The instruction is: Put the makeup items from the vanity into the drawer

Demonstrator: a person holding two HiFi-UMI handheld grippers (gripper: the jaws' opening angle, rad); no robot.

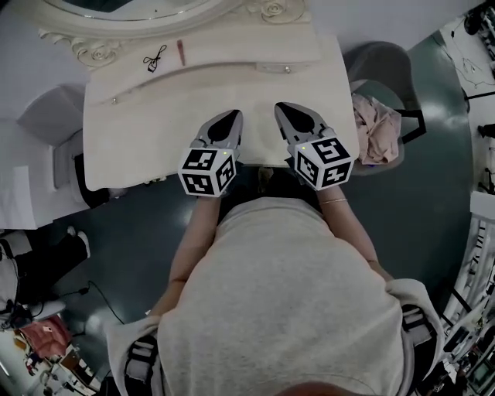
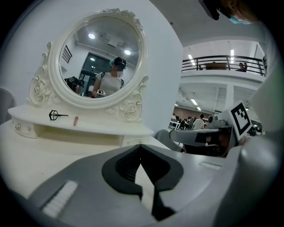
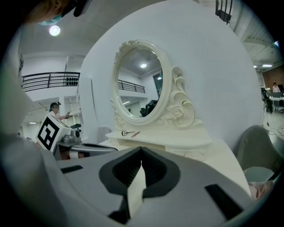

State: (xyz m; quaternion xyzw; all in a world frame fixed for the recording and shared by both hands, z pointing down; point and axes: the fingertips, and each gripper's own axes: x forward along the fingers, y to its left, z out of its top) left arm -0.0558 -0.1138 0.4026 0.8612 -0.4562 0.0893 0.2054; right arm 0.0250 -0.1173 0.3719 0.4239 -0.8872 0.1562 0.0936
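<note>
Nearest us, low in the middle of the head view, we hold the left gripper (image 1: 231, 117) and the right gripper (image 1: 286, 110) side by side over the near edge of the pale tabletop (image 1: 147, 147). Both have their jaws pressed together with nothing between them.

Beyond them the tabletop is bare. Farther up the frame is the raised shelf (image 1: 232, 48) below the oval mirror (image 1: 131, 9). On it, in the upper left, lie a black eyelash curler (image 1: 155, 59) and, just beside it, a slim reddish stick (image 1: 181, 52), both well apart from our jaws.

Two small drawer knobs (image 1: 287, 69) show under the shelf, and the fronts look closed. We judge the task not yet begun: a drawer is to be opened and both items picked up and put in.
</note>
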